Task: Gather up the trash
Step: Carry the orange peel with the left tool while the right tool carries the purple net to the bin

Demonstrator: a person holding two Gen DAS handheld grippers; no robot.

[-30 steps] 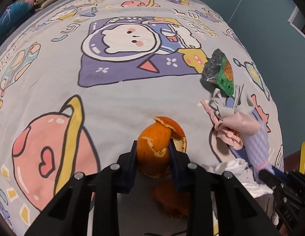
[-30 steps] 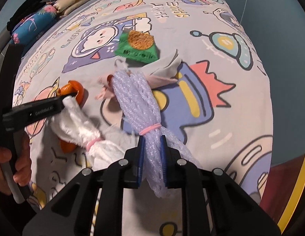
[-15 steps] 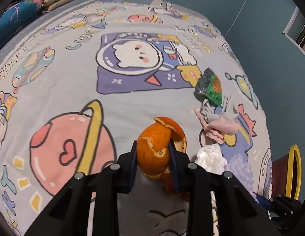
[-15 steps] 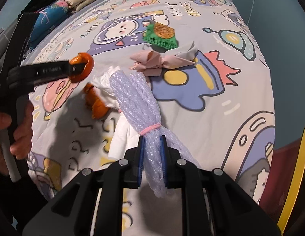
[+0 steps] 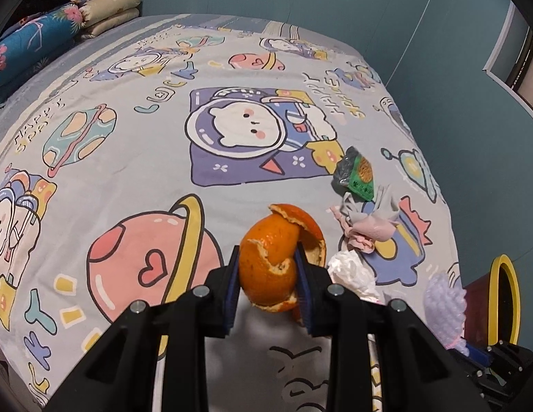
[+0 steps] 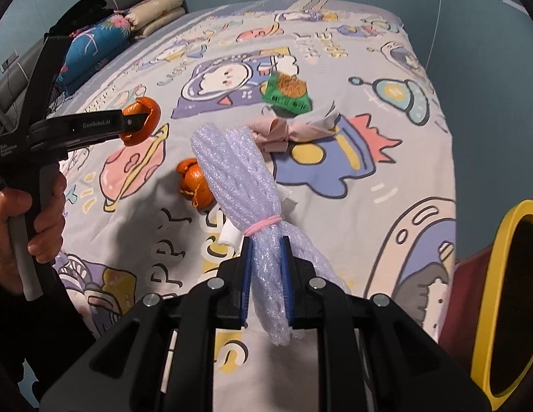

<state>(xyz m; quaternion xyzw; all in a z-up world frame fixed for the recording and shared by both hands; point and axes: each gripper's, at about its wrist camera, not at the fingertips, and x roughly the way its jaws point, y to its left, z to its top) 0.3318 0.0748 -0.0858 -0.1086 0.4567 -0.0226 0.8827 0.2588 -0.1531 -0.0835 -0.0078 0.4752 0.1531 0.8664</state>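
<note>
Right wrist view: left claw (image 6: 143, 120) holds one peel (image 6: 144, 122), right claw (image 6: 266, 271) holds one foam net (image 6: 239, 178); one more peel (image 6: 194, 185) lies on the bed (image 6: 386, 189).

We see matt printed cotton on the bedspread (image 5: 129, 171), a dimpled, leathery orange peel (image 5: 270, 261) between matt black plastic fingers (image 5: 228, 295), pale foam netting (image 6: 239, 178) bound by a pink rubber band (image 6: 263, 224), a glossy green foil wrapper (image 6: 287, 94), crumpled white tissue (image 5: 352, 271) and soft pink cloth (image 6: 287, 130).
</note>
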